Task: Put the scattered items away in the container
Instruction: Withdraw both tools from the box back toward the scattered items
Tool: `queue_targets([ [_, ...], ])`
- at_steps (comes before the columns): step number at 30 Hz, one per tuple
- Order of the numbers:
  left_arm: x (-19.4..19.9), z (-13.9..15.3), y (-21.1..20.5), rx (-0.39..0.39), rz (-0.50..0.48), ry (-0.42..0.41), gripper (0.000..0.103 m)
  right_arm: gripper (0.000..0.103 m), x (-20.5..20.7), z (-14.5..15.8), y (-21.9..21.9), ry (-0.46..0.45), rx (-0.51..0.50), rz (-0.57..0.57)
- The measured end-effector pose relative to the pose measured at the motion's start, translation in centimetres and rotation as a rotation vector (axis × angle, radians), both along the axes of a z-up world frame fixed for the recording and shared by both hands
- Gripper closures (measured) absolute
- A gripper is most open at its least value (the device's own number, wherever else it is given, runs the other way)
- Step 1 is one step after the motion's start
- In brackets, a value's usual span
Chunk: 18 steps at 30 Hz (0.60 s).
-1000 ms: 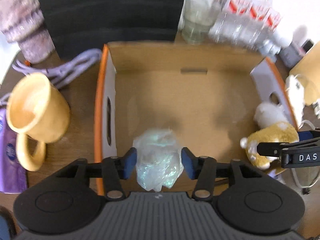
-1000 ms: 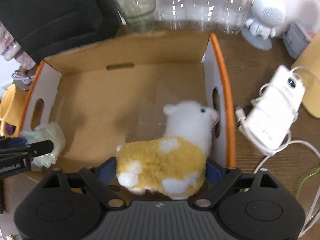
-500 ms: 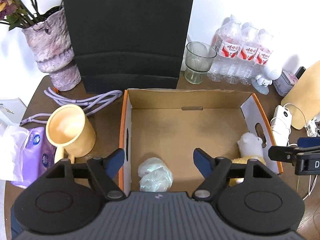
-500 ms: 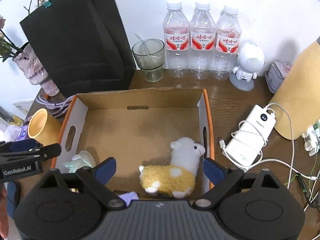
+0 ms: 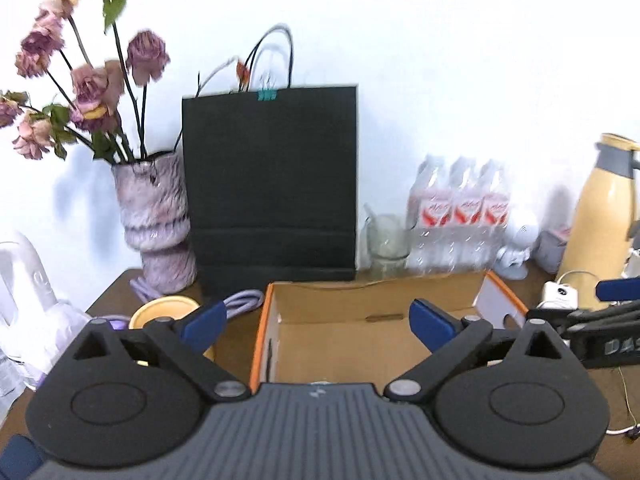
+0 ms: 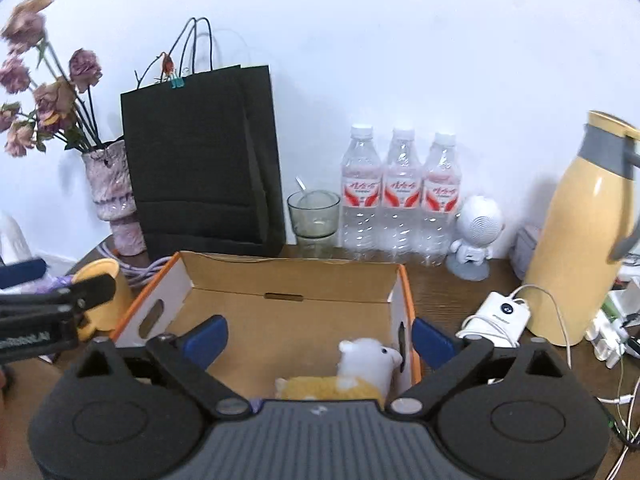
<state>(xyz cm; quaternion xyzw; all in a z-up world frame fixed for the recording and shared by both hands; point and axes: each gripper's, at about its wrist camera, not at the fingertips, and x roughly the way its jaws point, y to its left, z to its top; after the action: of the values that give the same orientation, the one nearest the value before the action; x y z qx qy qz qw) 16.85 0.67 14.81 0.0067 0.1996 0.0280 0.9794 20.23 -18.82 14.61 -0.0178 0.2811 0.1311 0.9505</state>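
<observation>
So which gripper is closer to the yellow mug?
Left. The left gripper has its left finger right over the yellow mug. The right gripper sits above the far end of the cardboard box, by the plush sheep.

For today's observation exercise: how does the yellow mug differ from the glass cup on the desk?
The yellow mug is opaque, while the glass cup is see-through. The mug stands left of the cardboard box; the cup stands behind it, beside the water bottles. The cup holds a stirrer; none shows in the mug. Both stand upright.
</observation>
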Motion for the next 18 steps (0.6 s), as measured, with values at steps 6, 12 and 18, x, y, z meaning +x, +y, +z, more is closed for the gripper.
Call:
queue_targets([
  [6, -1.6, -1.9, -1.0, -0.024, -0.042, -0.065, 0.0, 0.004, -1.8, -2.0, 0.0, -0.061, 0.023, -0.037],
  [12, -7.9, -3.2, 0.3, -0.052, -0.013, -0.066, 0.0, 0.003, -8.9, -2.4, -1.4, -0.15, 0.047, -0.031],
  [18, -18.0, -7.3, 0.7, -0.072, -0.033, -0.074, 0.0, 0.0, -19.8, -5.6, -3.0, -0.202, 0.033, 0.021],
])
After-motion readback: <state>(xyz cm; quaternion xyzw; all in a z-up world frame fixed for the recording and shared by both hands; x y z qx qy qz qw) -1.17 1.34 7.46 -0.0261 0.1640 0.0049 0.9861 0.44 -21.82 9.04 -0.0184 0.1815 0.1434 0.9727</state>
